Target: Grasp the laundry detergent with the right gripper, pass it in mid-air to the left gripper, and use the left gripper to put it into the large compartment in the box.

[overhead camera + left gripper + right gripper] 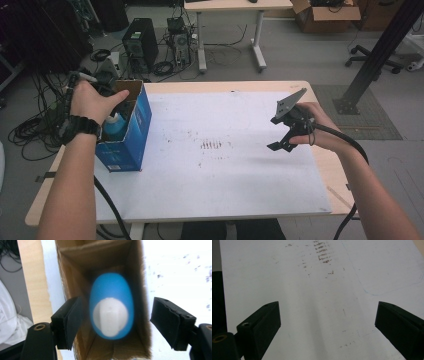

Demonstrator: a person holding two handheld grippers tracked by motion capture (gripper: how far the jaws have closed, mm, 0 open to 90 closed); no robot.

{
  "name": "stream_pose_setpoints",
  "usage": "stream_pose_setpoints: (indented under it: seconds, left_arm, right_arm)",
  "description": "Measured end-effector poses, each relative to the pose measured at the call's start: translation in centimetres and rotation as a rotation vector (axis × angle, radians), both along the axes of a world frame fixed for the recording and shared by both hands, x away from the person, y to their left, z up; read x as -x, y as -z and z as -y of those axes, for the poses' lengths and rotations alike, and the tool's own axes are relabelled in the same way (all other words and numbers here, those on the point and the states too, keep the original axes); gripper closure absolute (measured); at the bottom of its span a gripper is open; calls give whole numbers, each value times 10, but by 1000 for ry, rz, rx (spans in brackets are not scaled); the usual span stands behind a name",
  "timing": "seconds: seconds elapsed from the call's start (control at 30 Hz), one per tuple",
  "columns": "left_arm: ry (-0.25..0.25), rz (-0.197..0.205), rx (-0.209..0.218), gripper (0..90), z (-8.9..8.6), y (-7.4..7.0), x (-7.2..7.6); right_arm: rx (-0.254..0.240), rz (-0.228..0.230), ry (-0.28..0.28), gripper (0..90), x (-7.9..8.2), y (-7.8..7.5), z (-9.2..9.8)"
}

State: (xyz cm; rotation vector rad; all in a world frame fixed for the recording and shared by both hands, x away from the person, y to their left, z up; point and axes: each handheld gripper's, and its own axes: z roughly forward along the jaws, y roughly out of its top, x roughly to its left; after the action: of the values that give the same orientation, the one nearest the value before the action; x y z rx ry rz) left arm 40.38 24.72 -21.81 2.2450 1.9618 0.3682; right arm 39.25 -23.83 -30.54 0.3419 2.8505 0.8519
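Note:
An open blue cardboard box (134,131) stands upright at the table's left edge. Inside it is a blue bottle (114,126) with a white cap. The left gripper view looks straight down into the brown-lined box (71,277) onto the bottle (112,290) and its cap (110,317). My left gripper (117,306) hangs over the box mouth with jaws apart, and its pads do not press on the bottle. In the high view the left gripper (102,85) is mostly hidden under the hand. My right gripper (282,145) (327,315) hovers open over the white sheet (324,290), with nothing between its jaws.
The white sheet (225,170), smudged brown at its middle, covers the wooden table (240,86). On the floor to the left lie cables and a computer tower (140,42). Behind stand another desk (230,5), a cardboard box (325,15) and a black post (377,55).

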Motion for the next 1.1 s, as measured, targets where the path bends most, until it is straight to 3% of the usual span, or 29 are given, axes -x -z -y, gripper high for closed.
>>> stream_pose_setpoints:
  seconds: [0.1, 0.27, 0.43, 0.63, 0.77, 0.9, 1.1]
  left_arm:
    - [23, 13, -8, 234, 8, -11, 2]
    - [102, 45, -11, 181, 30, -27, 5]
    - [229, 57, -6, 157, 62, -30, 8]
    - [378, 52, 35, 144, 100, -23, 11]
    - [470, 42, 31, 126, 122, -14, 15]
    - [557, 28, 66, 120, 141, -4, 19]
    - [683, -1, 74, 57, 165, 14, 25]
  right_arm:
    - [-2, -1, -2, 66, 0, -1, 0]
    - [-2, 1, -2, 66, 0, -3, 1]
    - [-6, 8, -4, 66, 2, -7, 1]
    - [-5, 11, -5, 66, 5, -10, 1]
    - [-10, 15, -3, 66, 6, -11, 2]
    - [-7, 14, -3, 66, 7, -11, 3]
    - [-8, 13, -2, 66, 8, -12, 3]
